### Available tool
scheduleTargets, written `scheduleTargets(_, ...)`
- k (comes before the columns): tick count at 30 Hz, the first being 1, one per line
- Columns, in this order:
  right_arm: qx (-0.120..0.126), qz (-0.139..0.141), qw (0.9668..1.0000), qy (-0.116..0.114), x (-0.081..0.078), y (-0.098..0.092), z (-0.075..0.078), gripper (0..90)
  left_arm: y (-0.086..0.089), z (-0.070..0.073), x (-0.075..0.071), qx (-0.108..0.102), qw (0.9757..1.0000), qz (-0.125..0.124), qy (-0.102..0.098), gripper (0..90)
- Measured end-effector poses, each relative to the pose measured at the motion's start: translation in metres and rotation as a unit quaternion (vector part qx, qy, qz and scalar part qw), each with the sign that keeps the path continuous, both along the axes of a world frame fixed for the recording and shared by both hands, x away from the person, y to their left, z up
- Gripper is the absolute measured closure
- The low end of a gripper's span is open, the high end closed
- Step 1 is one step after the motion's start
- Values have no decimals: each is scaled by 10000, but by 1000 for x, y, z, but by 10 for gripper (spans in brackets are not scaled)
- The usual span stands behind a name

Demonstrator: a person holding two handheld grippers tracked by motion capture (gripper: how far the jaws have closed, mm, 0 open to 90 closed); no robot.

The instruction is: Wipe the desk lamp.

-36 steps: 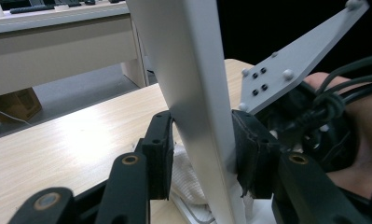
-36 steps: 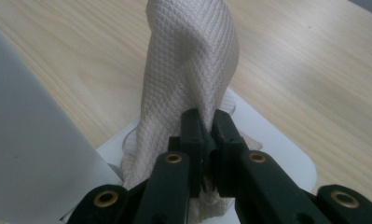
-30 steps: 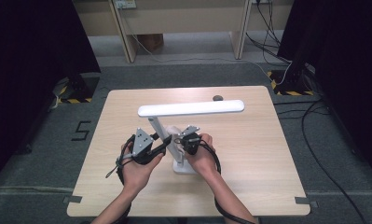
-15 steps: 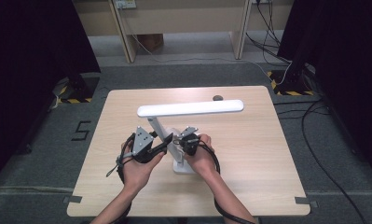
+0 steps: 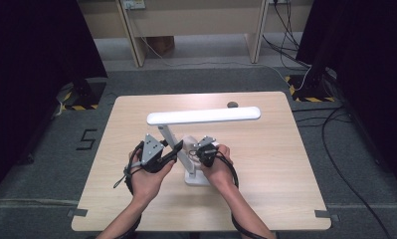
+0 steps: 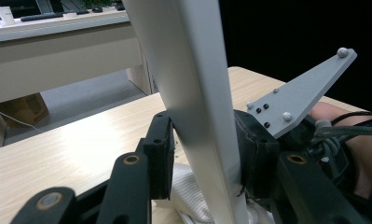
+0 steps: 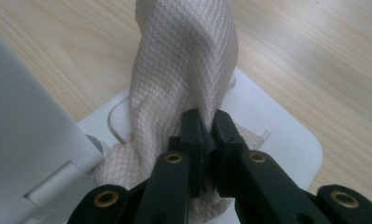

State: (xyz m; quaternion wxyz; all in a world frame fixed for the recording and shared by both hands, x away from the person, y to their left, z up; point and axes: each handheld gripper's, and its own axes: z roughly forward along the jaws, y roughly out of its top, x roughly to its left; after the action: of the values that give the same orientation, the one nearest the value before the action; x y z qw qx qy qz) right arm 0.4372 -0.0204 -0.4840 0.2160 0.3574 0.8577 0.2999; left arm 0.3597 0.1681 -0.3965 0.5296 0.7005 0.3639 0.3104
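A white desk lamp stands on the table with its long head (image 5: 203, 116) lying level above a slanted stem (image 5: 173, 144) and a flat base (image 5: 196, 178). My left gripper (image 6: 204, 149) has the stem (image 6: 197, 93) between its jaws. They have just been closing, and both pads lie against the stem. My right gripper (image 7: 206, 126) is shut on a beige woven cloth (image 7: 183, 60). The cloth bunches up over the base (image 7: 277, 135), right beside the foot of the stem (image 7: 25, 116). From above, the two grippers (image 5: 176, 149) (image 5: 198, 149) face each other across the stem.
A small dark round object (image 5: 232, 104) lies near the far edge of the wooden table (image 5: 285, 149). Beyond the table are desk legs, and cables run over the floor at the right.
Both hands stay about where they were on either side of the lamp stem. The cloth remains in the right jaws over the base.
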Motion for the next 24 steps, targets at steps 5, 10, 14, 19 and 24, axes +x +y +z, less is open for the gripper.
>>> scheduleTargets(5, -38, -160, 9999, -22, 0, -6, -1, 856, 0, 0, 0, 37, 10000, 4, -7, 611)
scheduleTargets(10, -24, -270, 9996, -80, -1, -15, -2, 856, 0, 0, 0, 26, 10000, 22, -7, 611)
scheduleTargets(14, -57, -319, 9994, -112, -2, -19, -2, 857, 0, 0, 0, -5, 10000, 22, -2, 612)
scheduleTargets(19, -71, -398, 9991, -126, -2, -24, -3, 857, 0, 0, 0, -29, 10000, 35, 4, 614)
scheduleTargets(24, -138, -509, 9985, -143, -2, -31, -4, 857, 0, 0, -1, -24, 10000, 40, 5, 615)
